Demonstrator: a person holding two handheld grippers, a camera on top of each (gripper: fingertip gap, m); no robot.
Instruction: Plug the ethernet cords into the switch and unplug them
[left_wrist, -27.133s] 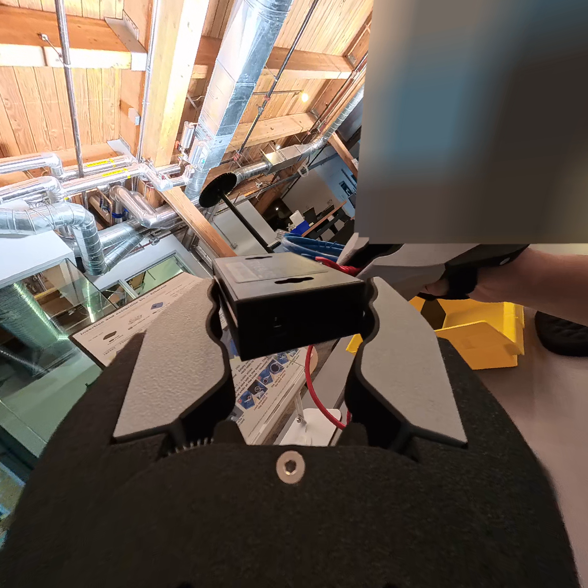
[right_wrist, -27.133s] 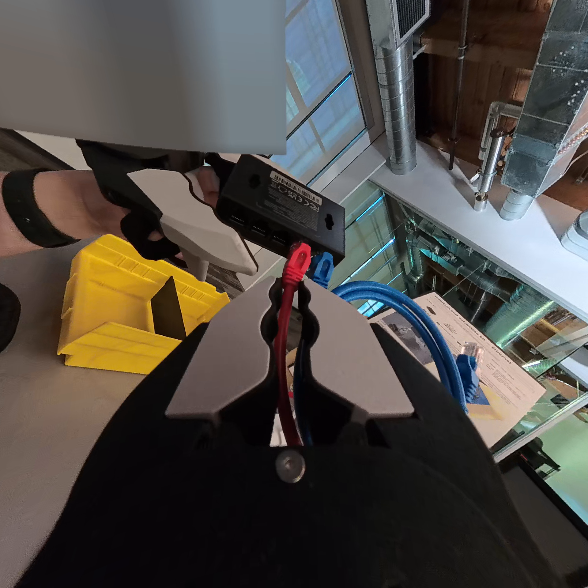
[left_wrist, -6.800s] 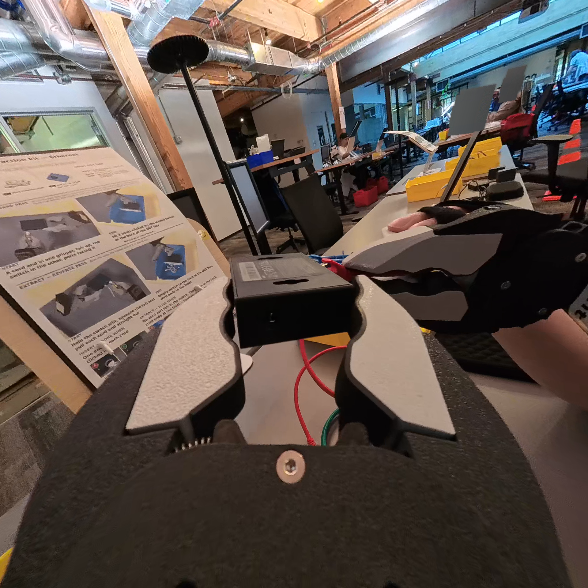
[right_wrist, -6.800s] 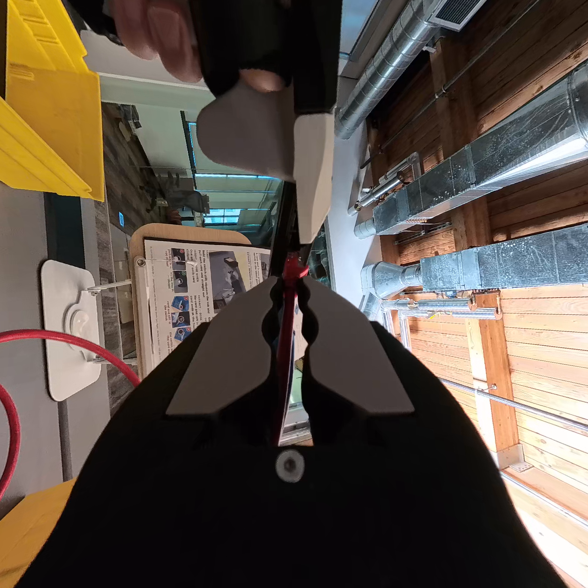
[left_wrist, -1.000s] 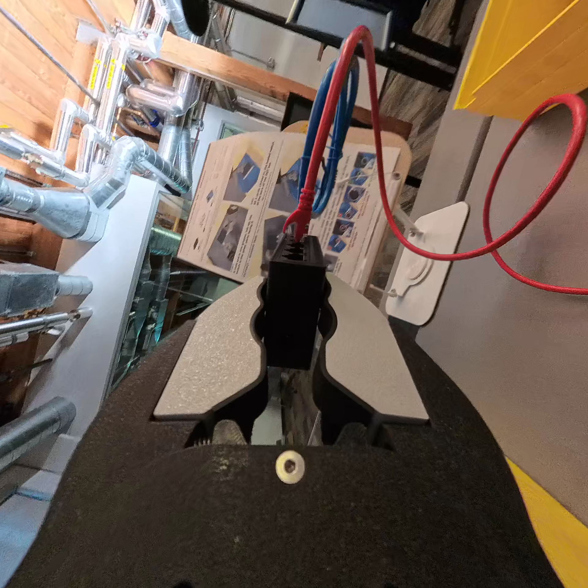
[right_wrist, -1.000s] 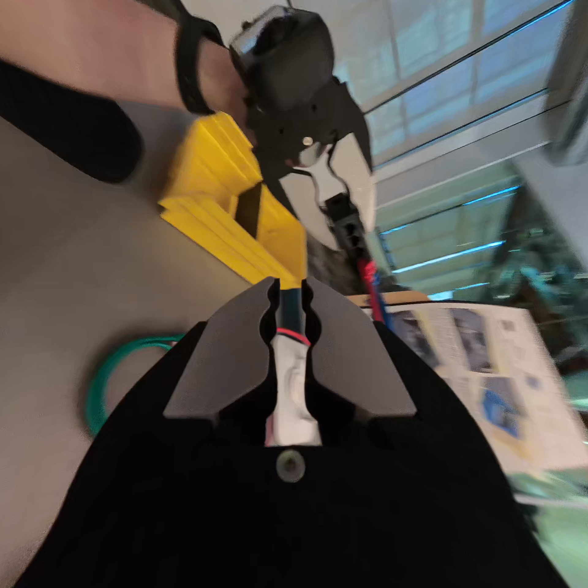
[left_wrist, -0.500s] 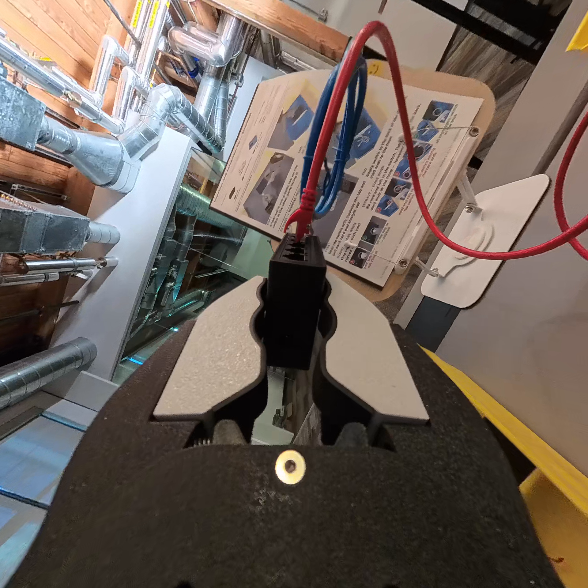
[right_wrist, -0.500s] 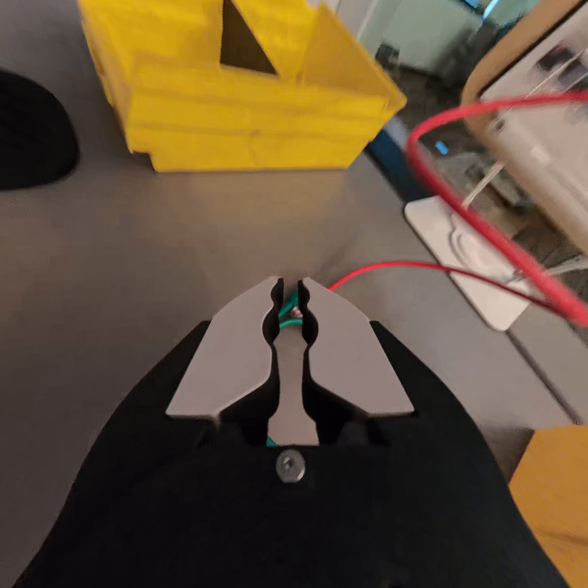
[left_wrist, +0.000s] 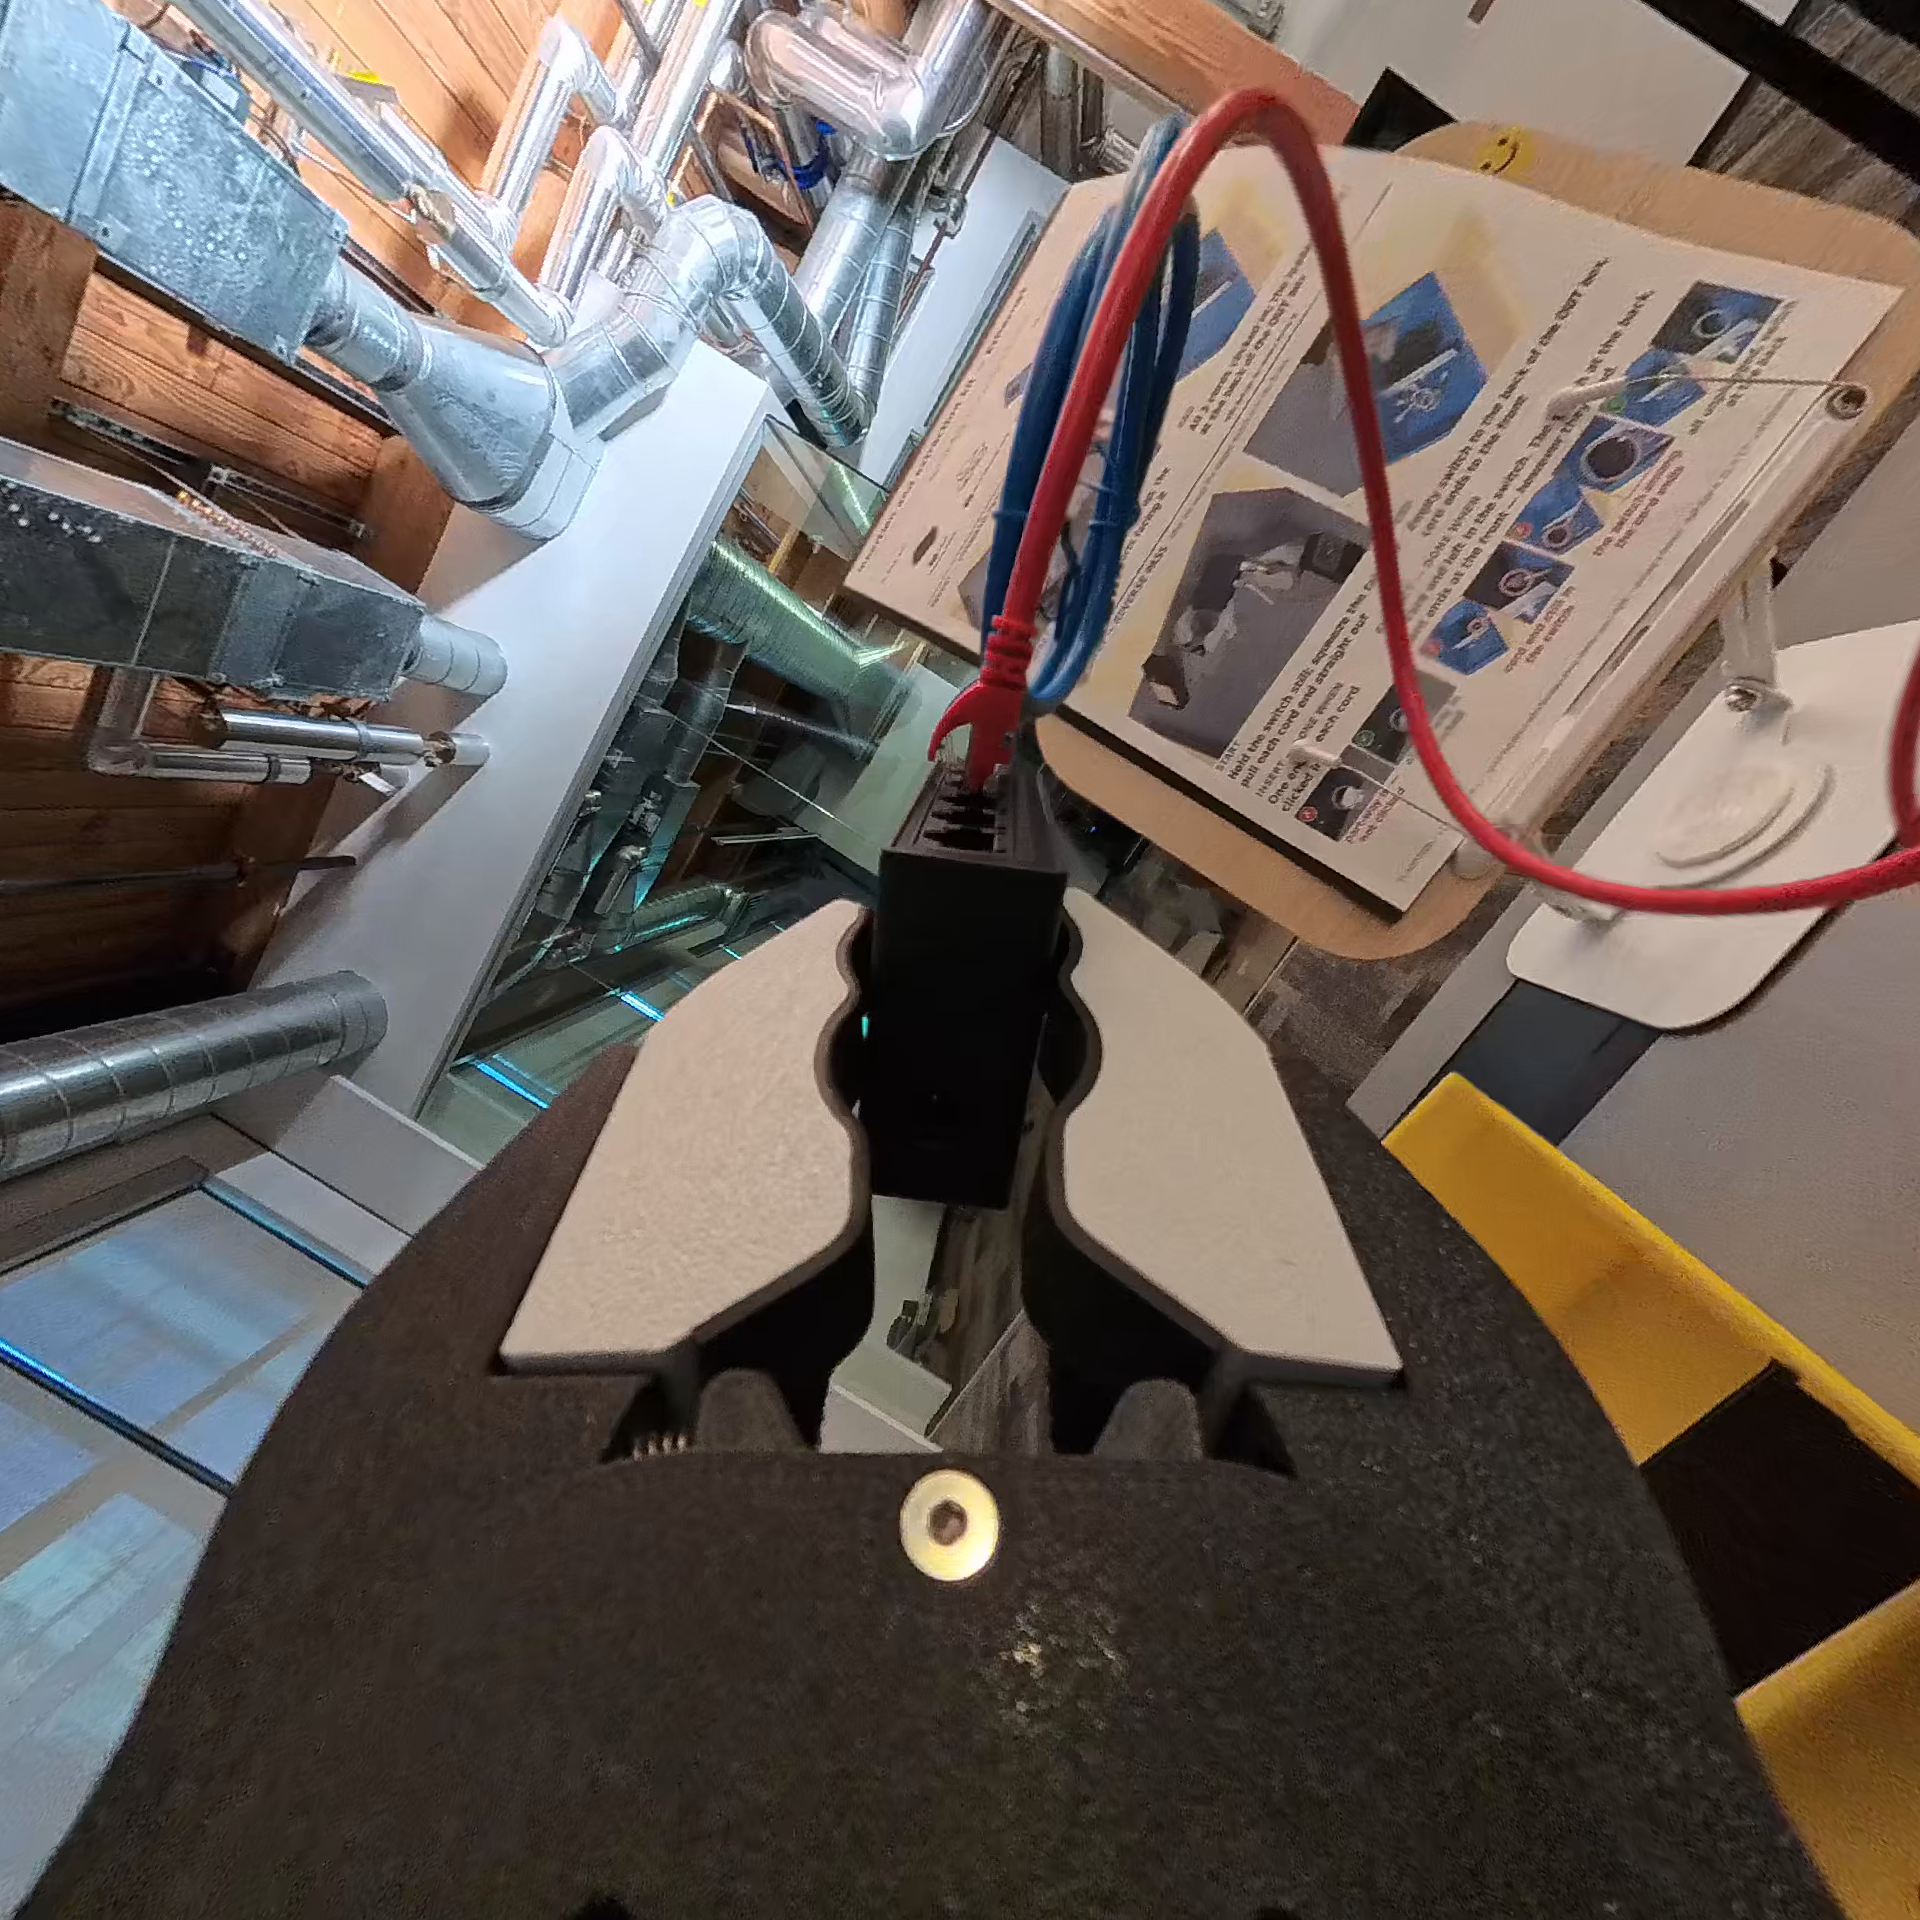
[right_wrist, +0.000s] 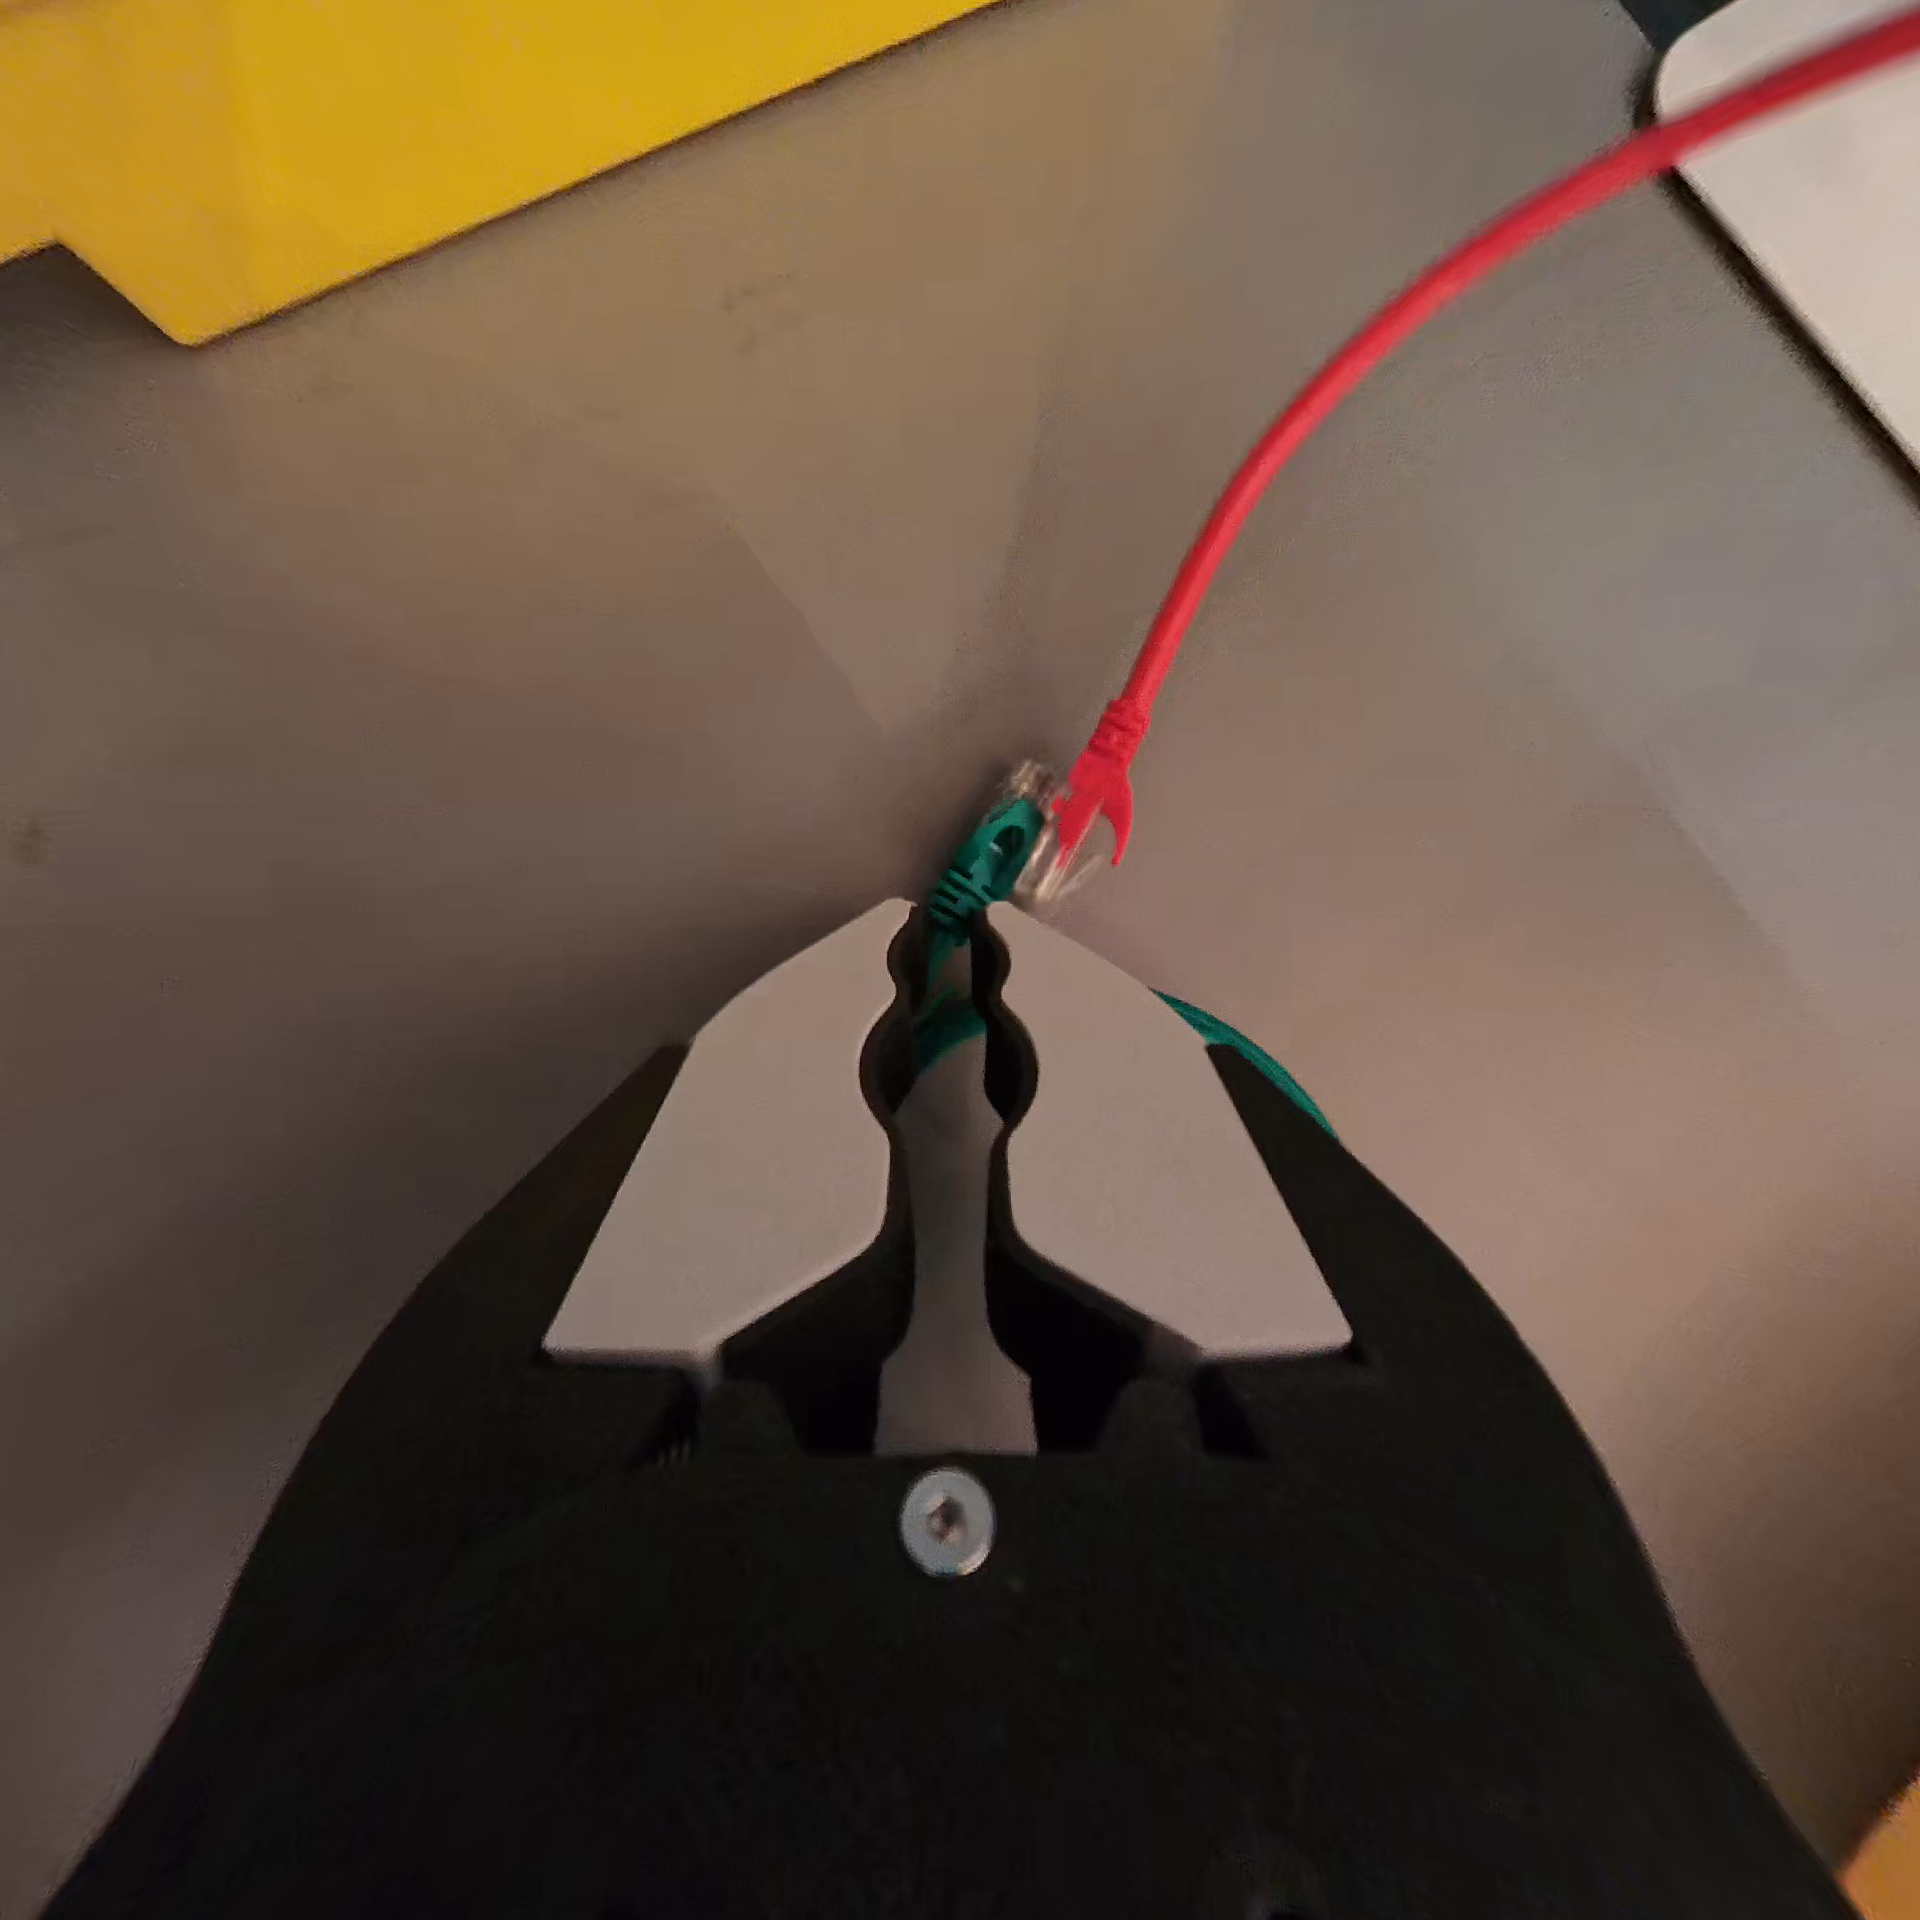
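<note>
A: Where's the switch?
B: Clamped upright in the left gripper, red cord and a blue cord plugged into its top

A: And the right gripper?
B: Closed on the green cord just behind its plug, low over the table, the red cord's free plug beside it

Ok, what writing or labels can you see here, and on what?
Instruction sheet: printed captions beside photos; I don't repeat wording.
Wooden board: a yellow smiley sticker, no words.
Switch, green cord, yellow bin: no writing visible.
</note>
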